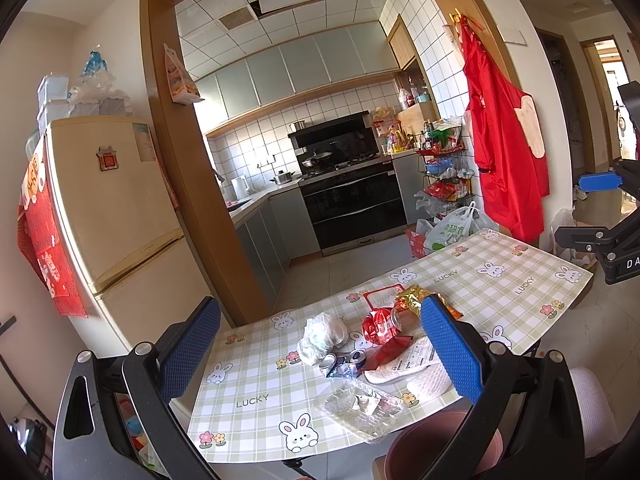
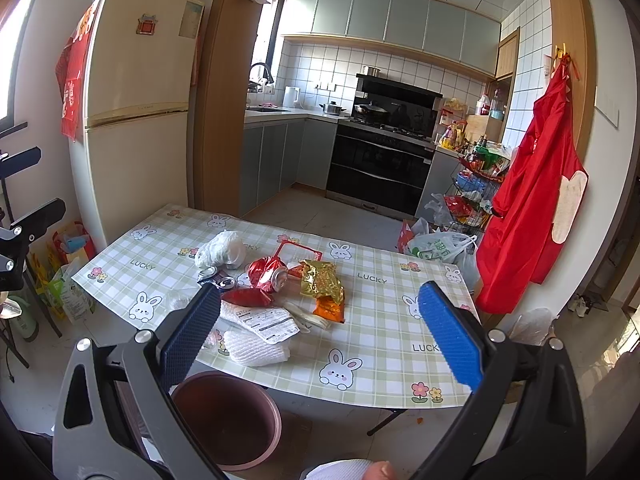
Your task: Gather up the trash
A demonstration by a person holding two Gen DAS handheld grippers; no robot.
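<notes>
With both the left gripper (image 1: 320,354) and right gripper (image 2: 320,334) held wide open and empty above the table's (image 2: 384,344) near edge, no pickup has begun; trash (image 2: 280,284) lies mid-table, bin (image 2: 228,420) below, so next move: lower onto one piece.

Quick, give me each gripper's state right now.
Left gripper: open, holding nothing.
Right gripper: open, holding nothing.

At the bottom of the left wrist view, the pink bin (image 1: 436,440) is cut by the frame edge and partly hidden behind a gripper finger (image 1: 452,350). In the right wrist view a blue finger (image 2: 192,332) covers part of the clear tray (image 2: 182,303); label print (image 2: 266,320) is too small to read.
</notes>
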